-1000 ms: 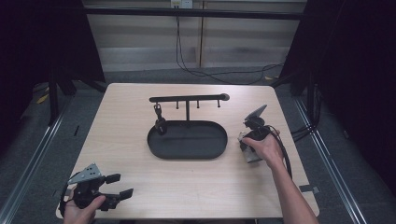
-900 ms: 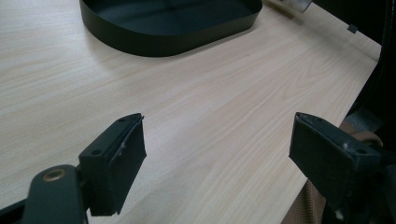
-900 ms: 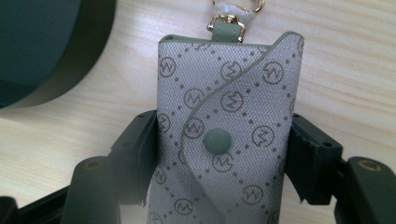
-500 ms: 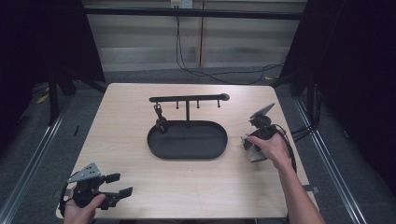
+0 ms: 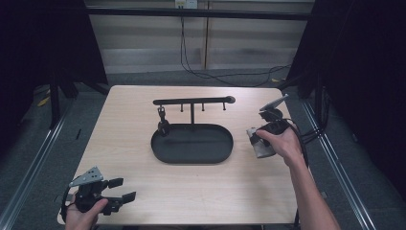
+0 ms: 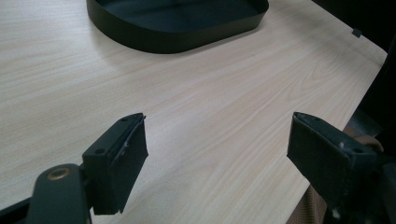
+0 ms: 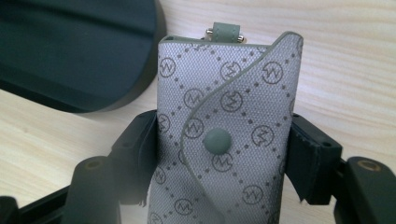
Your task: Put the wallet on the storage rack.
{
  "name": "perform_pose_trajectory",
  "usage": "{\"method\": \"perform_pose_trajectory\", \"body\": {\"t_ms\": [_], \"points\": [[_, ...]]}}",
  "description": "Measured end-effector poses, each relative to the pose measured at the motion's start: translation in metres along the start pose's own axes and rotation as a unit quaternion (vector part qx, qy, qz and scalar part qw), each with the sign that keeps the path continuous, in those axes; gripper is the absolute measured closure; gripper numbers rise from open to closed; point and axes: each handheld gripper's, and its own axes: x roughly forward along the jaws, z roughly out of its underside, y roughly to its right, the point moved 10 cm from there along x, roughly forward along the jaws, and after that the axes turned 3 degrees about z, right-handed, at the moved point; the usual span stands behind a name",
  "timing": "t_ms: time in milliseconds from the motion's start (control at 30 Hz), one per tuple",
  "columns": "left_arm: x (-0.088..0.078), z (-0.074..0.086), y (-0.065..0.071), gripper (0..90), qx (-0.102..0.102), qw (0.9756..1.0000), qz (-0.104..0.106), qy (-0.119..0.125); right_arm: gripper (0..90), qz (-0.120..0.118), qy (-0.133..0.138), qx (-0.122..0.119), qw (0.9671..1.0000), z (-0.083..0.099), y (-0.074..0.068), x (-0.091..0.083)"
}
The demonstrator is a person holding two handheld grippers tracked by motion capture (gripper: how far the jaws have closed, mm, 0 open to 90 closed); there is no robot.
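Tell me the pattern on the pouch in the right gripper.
Grey pouch with circled logos and dots; clearest in the right gripper view.

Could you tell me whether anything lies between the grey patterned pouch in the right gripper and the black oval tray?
Nothing visible does. The grey patterned fabric pouch sits clamped in the right gripper, and bare wooden table separates it from the black oval tray.

A pale wooden table (image 5: 143,191) is seen under the left gripper (image 5: 122,189) and the right gripper (image 5: 257,140). Far ahead of both, black cables (image 5: 225,76) are trailed across the grey floor (image 5: 143,76). A metal rail (image 5: 38,148) is laid outboard of the left gripper.
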Motion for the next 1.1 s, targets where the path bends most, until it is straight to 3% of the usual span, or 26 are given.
{"method": "perform_pose_trajectory", "body": {"t_ms": [133,600,700,1100], "points": [[-0.001,0.0,0.0,19.7,0.001,1.0,-0.002,-0.001,33.7,-0.024,0.021,0.003,0.9995,-0.008,-0.008,-0.007],[-0.001,0.001,0.0,19.7,0.0,1.0,0.001,0.0,33.8,-0.069,0.048,0.01,0.9964,-0.018,-0.023,-0.009],[-0.001,0.0,0.0,19.8,-0.001,1.0,0.0,0.001,33.8,-0.089,0.064,0.01,0.9939,-0.024,-0.032,-0.01],[-0.001,0.001,0.0,19.7,0.0,1.0,0.0,0.001,33.9,-0.113,0.091,0.011,0.9894,-0.036,-0.051,-0.008]]}}
